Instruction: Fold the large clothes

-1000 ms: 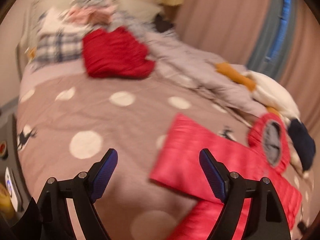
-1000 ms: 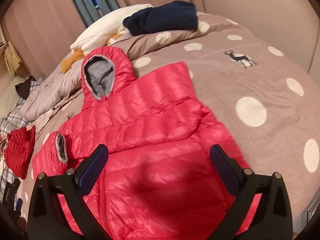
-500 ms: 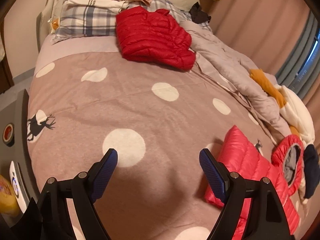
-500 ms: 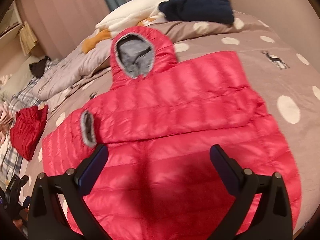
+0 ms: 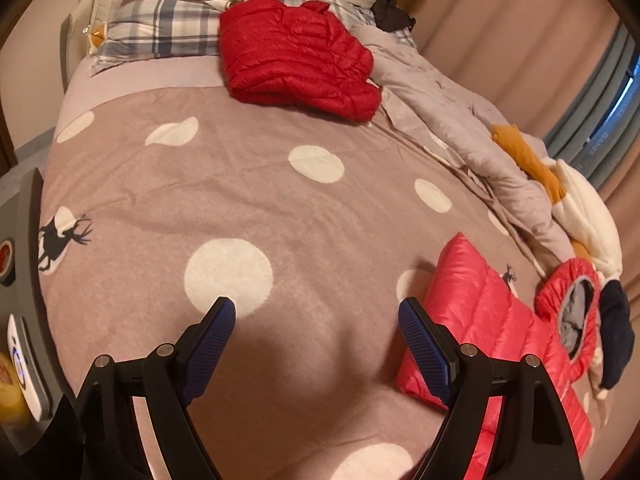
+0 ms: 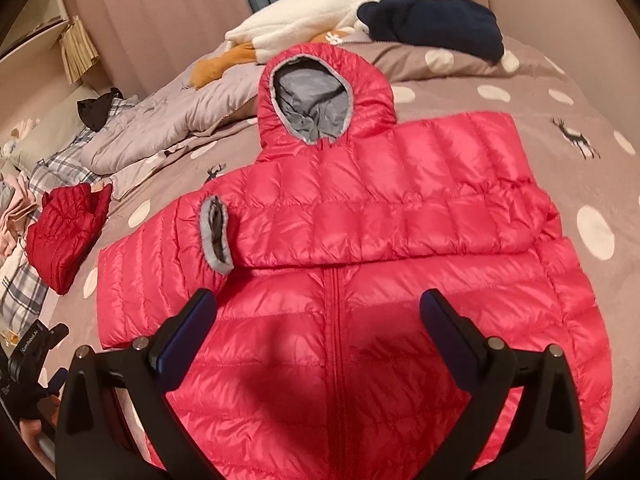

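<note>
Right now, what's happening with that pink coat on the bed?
A person is folding the pink puffy jacket, which lies flat on the spotted blanket. One sleeve is already folded across its chest. The right tool hovers open above the zipper, and the left tool is open over bare blanket, holding nothing.

A brown blanket [image 5: 248, 200] with white dots and deer figures is covering the bed, a grey quilt [image 5: 452, 120] is lying crumpled along its far side, a plaid pillow [image 5: 160, 28] is sitting at the head, and pinkish curtains [image 6: 168, 12] are hanging behind
</note>
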`<move>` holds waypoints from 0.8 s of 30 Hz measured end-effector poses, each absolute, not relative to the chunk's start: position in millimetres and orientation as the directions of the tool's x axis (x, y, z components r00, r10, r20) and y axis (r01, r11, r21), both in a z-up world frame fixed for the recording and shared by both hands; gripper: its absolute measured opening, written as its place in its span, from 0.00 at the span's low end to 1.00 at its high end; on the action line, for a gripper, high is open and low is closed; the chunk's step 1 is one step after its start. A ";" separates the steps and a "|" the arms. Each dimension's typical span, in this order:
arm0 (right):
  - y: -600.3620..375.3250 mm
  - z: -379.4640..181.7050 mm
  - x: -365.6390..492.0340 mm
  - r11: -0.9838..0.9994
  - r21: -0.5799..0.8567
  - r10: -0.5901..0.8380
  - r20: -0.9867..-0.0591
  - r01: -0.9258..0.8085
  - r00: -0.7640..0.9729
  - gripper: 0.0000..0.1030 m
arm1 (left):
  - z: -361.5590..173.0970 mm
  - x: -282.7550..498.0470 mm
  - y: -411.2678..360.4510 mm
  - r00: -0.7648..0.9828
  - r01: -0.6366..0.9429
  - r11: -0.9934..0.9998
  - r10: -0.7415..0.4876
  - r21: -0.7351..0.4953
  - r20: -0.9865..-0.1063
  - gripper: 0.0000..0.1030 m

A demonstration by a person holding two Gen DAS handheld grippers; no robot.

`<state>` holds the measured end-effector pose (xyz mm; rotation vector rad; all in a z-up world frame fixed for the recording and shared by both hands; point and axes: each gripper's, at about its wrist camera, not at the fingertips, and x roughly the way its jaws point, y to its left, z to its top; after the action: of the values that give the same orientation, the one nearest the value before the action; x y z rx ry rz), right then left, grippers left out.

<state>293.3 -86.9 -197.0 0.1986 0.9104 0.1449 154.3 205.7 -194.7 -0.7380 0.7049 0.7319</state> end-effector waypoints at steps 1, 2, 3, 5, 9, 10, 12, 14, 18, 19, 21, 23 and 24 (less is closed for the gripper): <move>-87.9 -198.1 293.2 0.972 0.232 0.206 -0.771 -0.036 0.603 0.99 | -195.0 155.9 204.6 0.547 -0.780 0.531 0.323 -0.331 -0.772 0.81; -89.0 -199.0 292.3 0.973 0.228 0.202 -0.774 -0.033 0.600 0.99 | -195.5 157.5 203.4 0.548 -0.777 0.535 0.317 -0.331 -0.774 0.81; -89.9 -199.9 291.7 0.974 0.224 0.197 -0.777 -0.030 0.598 0.99 | -195.9 158.8 202.7 0.548 -0.775 0.538 0.312 -0.331 -0.776 0.81; -92.7 -201.9 291.5 0.975 0.219 0.189 -0.781 -0.023 0.595 0.99 | -196.7 161.0 201.1 0.547 -0.773 0.541 0.302 -0.332 -0.781 0.81; -97.7 -206.9 292.1 0.972 0.235 0.198 -0.792 -0.010 0.578 0.99 | -198.0 163.6 198.5 0.544 -0.770 0.545 0.290 -0.331 -0.788 0.81; -98.3 -208.4 292.6 0.971 0.241 0.202 -0.794 -0.009 0.573 0.99 | -198.7 164.1 198.0 0.544 -0.770 0.545 0.287 -0.333 -0.788 0.81; -98.6 -210.1 292.9 0.970 0.243 0.205 -0.797 -0.010 0.568 0.99 | -200.1 165.6 197.3 0.541 -0.772 0.543 0.285 -0.332 -0.791 0.81; -97.2 -210.7 292.6 0.973 0.232 0.198 -0.796 -0.015 0.572 0.99 | -201.0 168.1 196.7 0.539 -0.771 0.546 0.286 -0.327 -0.793 0.81; -96.4 -207.9 294.5 0.978 0.208 0.176 -0.782 -0.017 0.597 0.99 | -202.5 169.6 197.3 0.535 -0.774 0.543 0.285 -0.326 -0.795 0.81; -96.6 -207.2 295.5 0.978 0.207 0.173 -0.779 -0.013 0.603 0.99 | -202.4 169.1 197.5 0.539 -0.773 0.541 0.284 -0.331 -0.793 0.81; -97.0 -205.8 300.4 0.976 0.216 0.173 -0.776 -0.002 0.607 0.99 | -201.4 167.4 198.1 0.539 -0.777 0.535 0.296 -0.331 -0.788 0.81; -95.9 -203.8 306.1 0.973 0.230 0.185 -0.770 -0.004 0.610 0.99 | -199.4 166.6 199.3 0.534 -0.784 0.535 0.324 -0.314 -0.781 0.81; -94.7 -202.4 309.3 0.971 0.237 0.189 -0.766 -0.004 0.615 0.99 | -198.9 167.1 199.8 0.531 -0.786 0.538 0.334 -0.305 -0.779 0.81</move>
<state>309.3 -94.7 -202.4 0.2213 0.9037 0.1121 167.1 199.8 -198.9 -0.7133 0.7239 0.7400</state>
